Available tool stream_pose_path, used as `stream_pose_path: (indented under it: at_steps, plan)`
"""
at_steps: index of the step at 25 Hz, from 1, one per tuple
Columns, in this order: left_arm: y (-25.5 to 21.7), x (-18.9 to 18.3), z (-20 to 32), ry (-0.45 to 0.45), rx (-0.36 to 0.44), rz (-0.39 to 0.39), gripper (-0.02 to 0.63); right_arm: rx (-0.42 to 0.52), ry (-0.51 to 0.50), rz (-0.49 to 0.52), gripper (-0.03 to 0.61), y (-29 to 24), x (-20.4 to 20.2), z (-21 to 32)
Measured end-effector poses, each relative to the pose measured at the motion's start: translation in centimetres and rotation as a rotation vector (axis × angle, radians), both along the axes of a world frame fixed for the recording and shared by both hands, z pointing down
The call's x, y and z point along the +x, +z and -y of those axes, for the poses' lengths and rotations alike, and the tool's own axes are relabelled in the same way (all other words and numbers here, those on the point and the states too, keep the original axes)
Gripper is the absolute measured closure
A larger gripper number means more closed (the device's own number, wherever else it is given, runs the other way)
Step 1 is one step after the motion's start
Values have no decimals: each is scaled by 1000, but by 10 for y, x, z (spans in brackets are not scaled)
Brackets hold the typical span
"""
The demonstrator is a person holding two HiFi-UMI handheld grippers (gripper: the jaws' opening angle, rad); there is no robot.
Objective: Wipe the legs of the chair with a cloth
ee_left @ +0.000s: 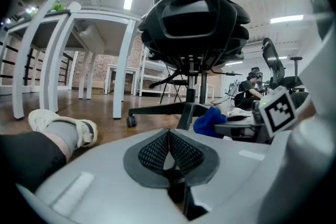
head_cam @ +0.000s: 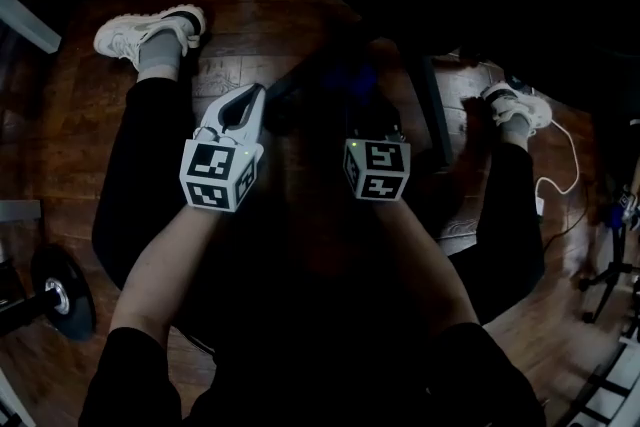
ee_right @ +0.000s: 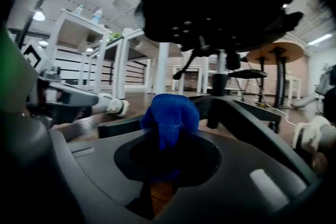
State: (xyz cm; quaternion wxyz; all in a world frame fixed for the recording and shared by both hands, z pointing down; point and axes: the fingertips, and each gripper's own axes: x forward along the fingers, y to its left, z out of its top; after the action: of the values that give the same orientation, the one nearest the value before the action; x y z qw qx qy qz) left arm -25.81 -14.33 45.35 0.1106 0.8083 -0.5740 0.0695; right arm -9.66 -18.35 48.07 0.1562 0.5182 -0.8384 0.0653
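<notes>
Low over the wooden floor (head_cam: 90,115), by the office chair (ee_left: 194,18) base: left gripper (ee_left: 169,134) jaws clenched, empty; right gripper (ee_right: 165,140) jaws grasping bunched blue cloth (ee_right: 170,113), near a chair leg (ee_right: 252,118). Chair lost in darkness in head view; castor (ee_left: 131,121) shown only in left gripper view.

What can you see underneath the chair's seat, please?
A central post runs down to dark legs with a wheel on the wooden floor. The nearer ones are hidden behind the left gripper and blue cloth.
</notes>
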Motion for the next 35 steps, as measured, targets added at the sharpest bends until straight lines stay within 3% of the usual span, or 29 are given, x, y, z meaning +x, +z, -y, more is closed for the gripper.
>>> stream_pose_path:
  at_steps: [2, 4, 9, 12, 15, 35]
  plan:
    - [-11, 22, 3, 46, 18, -5, 609, -38, 192, 78, 497, -2, 48, 27]
    - [-24, 53, 4, 111, 42, 11, 609, -67, 313, 172, 497, -4, 79, 50]
    - [-16, 131, -24, 309, 29, 77, 609, -76, 350, 194, 496, -8, 94, 78]
    - [1, 156, -39, 414, -2, 139, 609, -131, 469, 343, 497, -4, 106, 70]
    - [0, 166, -41, 452, 0, 136, 609, -170, 546, 431, 497, 1, 119, 49]
    - [-3, 188, -33, 465, 0, 143, 609, -170, 542, 295, 495, 19, 185, -52]
